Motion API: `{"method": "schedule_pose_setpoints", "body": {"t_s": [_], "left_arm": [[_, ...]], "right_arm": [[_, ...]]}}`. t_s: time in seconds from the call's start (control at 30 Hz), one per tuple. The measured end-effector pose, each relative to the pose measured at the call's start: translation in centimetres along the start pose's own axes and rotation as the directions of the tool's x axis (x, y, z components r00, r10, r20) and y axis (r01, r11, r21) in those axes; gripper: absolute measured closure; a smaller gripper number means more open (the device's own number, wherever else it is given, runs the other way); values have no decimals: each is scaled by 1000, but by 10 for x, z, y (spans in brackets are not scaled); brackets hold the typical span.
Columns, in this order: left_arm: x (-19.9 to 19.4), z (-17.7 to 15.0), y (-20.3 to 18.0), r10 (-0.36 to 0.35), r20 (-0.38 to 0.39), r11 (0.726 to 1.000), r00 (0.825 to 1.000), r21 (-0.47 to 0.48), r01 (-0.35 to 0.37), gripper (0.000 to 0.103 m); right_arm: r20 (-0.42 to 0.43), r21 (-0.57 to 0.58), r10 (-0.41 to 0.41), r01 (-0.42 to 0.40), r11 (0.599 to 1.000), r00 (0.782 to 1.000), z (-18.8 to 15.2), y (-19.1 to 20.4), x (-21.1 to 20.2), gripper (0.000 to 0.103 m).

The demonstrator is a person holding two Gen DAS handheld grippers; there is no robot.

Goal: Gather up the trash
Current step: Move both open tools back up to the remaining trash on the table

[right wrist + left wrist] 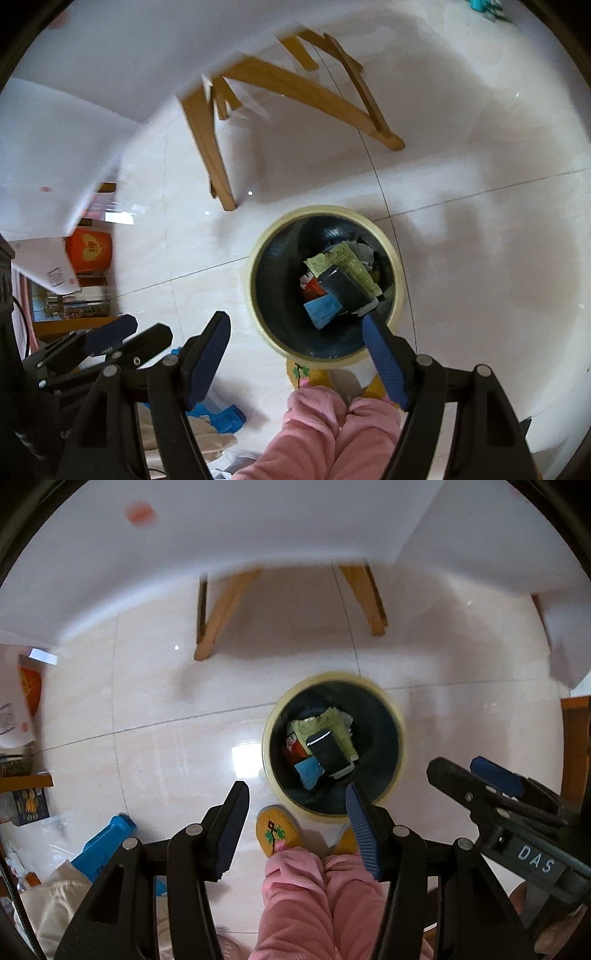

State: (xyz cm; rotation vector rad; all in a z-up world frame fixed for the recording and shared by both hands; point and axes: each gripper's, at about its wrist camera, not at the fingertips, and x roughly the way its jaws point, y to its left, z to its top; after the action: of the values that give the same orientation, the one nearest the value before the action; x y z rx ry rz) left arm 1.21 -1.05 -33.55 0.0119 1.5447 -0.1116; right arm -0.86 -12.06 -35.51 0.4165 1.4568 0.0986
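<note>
— What is seen nearest the cameras?

— The left gripper [295, 827] is pointed almost straight down, its fingers [231, 830] set moderately apart with nothing between them. The right gripper [295, 358] is tilted steeply downward; its fingers [384, 362] are spread wide, and nothing is held there either. Beneath both, pink trouser legs [306, 897] and a yellow knitted slipper [277, 830] are seen on the floor.

— And the task's thing?

— A round trash bin [397, 258] with a pale yellow rim and a dark liner is stood on the tiled floor [480, 221], just beyond the slipper toes and directly under both grippers. Inside it, a pile of trash [340, 284] is seen — a black flat packet on top, a crumpled yellow-green paper behind it, a blue piece toward the near side, and something red partly covered. Nothing in the bin is touched by either gripper; both are held well above it.

— What lies farther off?

— Wooden legs [218, 616] are seen beyond the bin, carrying a white desk [258, 528]. A blue plastic object [107, 838] is lying on the floor to the left, and an orange-red item [88, 249] is stood near the shelves there.
</note>
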Motion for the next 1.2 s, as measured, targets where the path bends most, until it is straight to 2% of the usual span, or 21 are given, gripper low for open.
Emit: {"method": "schedule_pose_setpoints", "body": {"t_s": [0.2,0.4,0.57,0.7,0.8,0.93,1.03,1.2], "left_arm": [[-79,-1,-2,-4,90,999,996,-32,7,50],[-163,-9,-6,9,179,999,984,-54,0,50],[-234,-13,-3,38,271,998,962,-64,-21,50],[-275,-8,-1,62,324,997,944,-69,-42,50],[-307,-2,5,65,370,996,927,-77,-39,44],[-341,18,14,62,413,997,909,-71,-35,43],[-358,46,23,46,420,999,906,-36,-34,42],[-363,101,38,11,428,999,904,39,-30,42]], "right_arm": [[56,-41,34,-32,999,998,3,20,-71,28],[97,-111,72,-61,992,993,3,43,-145,28],[153,-191,118,-88,978,981,7,62,-206,28],[210,-250,162,-107,962,964,12,75,-246,28],[258,-285,186,-109,952,948,18,83,-272,28],[301,-320,202,-101,942,932,32,95,-292,28],[326,-326,190,-78,942,926,47,102,-301,28],[380,-330,164,-32,943,910,75,118,-310,28]]}}
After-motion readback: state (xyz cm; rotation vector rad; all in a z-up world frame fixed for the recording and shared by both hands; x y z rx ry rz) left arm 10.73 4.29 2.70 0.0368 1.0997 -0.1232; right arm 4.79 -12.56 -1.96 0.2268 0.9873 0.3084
